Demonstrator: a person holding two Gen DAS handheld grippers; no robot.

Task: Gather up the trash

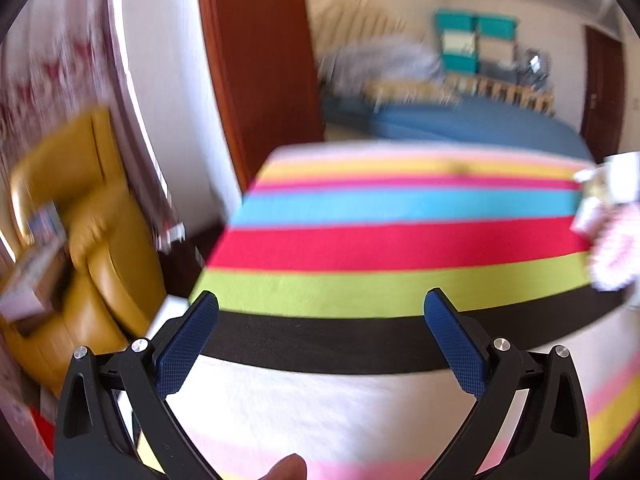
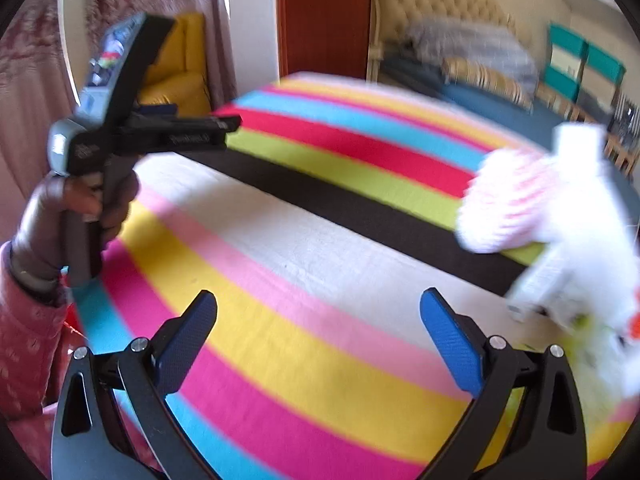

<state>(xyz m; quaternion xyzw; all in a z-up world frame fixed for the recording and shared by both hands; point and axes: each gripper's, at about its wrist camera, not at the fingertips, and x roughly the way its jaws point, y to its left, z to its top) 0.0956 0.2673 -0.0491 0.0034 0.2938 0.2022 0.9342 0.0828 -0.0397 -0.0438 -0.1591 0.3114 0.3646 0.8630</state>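
A blurred heap of trash (image 2: 560, 232), white wrappers with a pink-striped piece, lies on the striped cloth (image 2: 320, 280) at the right; the left wrist view shows the trash (image 1: 608, 232) at its right edge. My right gripper (image 2: 318, 312) is open above the cloth, left of the heap, holding nothing. My left gripper (image 1: 320, 312) is also open and empty over the black stripe of the cloth (image 1: 360, 248). In the right wrist view the left gripper's body (image 2: 120, 120) is held up at far left by a hand (image 2: 80, 208) in a pink sleeve.
A yellow armchair (image 1: 80, 248) with a box on it stands left of the cloth's edge. A brown door (image 1: 260, 60) and a bed with a blue cover (image 1: 460, 120) lie beyond. Curtains (image 2: 24, 80) hang at the left.
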